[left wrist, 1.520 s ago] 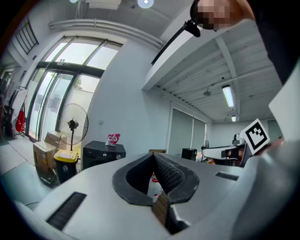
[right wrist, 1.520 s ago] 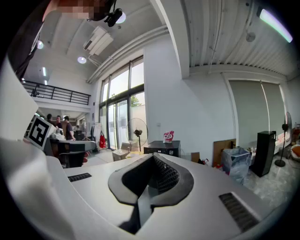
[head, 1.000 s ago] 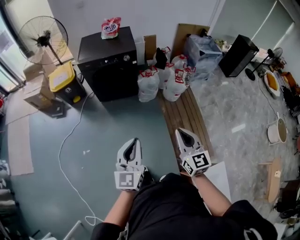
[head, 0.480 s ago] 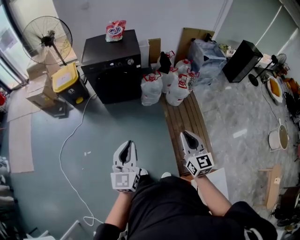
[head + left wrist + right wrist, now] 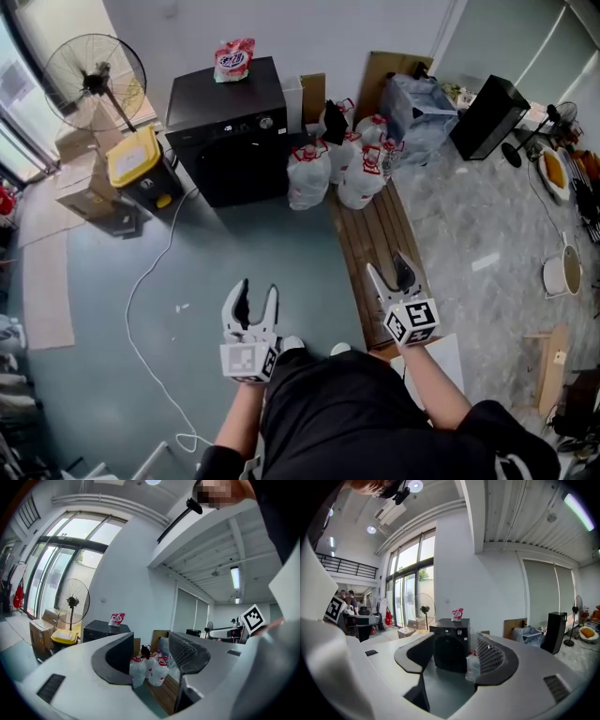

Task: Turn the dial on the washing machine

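Your left tool near your body, above grey floor: jaws opening, nothing between. Your right tool over wooden slat board: jaws opening, also empty. Both well apart from black washing machine at far wall. Dial on its front panel, right end. Detergent pouch on top; white bags just beside, on right.

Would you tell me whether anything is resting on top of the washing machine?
Yes, a red-and-white pouch sits on top of the black washing machine.
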Demonstrator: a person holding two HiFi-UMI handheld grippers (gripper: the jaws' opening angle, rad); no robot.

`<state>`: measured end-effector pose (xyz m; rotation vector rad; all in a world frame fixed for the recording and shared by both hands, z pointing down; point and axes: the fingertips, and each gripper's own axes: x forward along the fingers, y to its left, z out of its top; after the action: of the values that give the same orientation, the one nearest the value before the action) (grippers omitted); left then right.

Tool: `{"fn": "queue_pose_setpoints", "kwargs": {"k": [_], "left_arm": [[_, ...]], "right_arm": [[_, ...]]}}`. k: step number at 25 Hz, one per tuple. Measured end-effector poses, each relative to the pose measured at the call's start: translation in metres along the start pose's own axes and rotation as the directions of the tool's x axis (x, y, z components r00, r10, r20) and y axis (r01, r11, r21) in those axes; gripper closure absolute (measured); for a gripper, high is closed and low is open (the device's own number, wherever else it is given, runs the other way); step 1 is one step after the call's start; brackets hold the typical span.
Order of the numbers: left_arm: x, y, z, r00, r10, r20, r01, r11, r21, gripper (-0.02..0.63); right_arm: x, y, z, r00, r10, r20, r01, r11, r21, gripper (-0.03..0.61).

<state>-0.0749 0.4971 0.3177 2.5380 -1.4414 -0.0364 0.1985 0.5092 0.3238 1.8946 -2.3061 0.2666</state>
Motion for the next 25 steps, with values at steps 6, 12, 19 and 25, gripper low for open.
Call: {"fn": "queue_pose_setpoints", "kwargs": {"k": [6,12,19,25], "left_arm": [[0.000,0.022,-0.004,1.000,-0.022,-0.016,0.021,0.999,-0.039,0.394],[0.005,0.037,-0.006,0.997,-0.074,-0.029,0.072,0.995,-0.062,0.395],[0.022,0.057,-0.010,0.998,-0.051,-0.024,0.049,0.997,-0.065,0.394],[0.066,0.070,-0.014,1.000,-0.020,-0.020,0.019,0.998,-0.055,0.396]], "right_arm": [[0.016,0.017,0.001,1.000,-0.002,-0.015,0.003,1.000,0.009,0.334],[0.027,0.039,-0.012,0.999,-0.007,-0.052,0.008,0.999,0.031,0.334],[0.058,0.047,-0.023,0.996,0.038,-0.082,-0.037,0.999,0.017,0.334],[0.116,0.031,-0.023,0.994,0.089,-0.068,-0.088,0.996,0.019,0.334]]}}
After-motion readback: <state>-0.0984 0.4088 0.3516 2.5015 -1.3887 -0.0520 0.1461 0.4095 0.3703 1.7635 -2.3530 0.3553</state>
